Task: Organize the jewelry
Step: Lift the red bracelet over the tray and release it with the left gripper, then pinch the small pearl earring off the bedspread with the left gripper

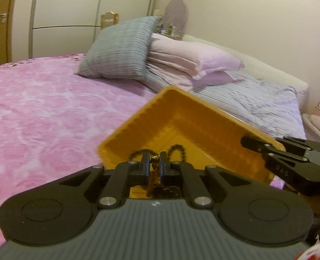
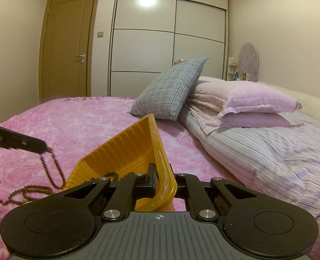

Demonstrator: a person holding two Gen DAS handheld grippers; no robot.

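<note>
bed: pink blanket [image 2: 84,125] | grey pillow [image 2: 170,86] | wardrobe [image 2: 160,43] | door [image 2: 68,43]

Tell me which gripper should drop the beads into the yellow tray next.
Left. The left gripper is already shut on the bead strand, part of which drapes into the yellow tray. The right gripper is shut on the tray's rim, tilting it up off the pink blanket.

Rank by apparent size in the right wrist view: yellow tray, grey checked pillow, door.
1. door
2. yellow tray and grey checked pillow look about alike; the tray sits far nearer the camera, so no ranking between them.
</note>
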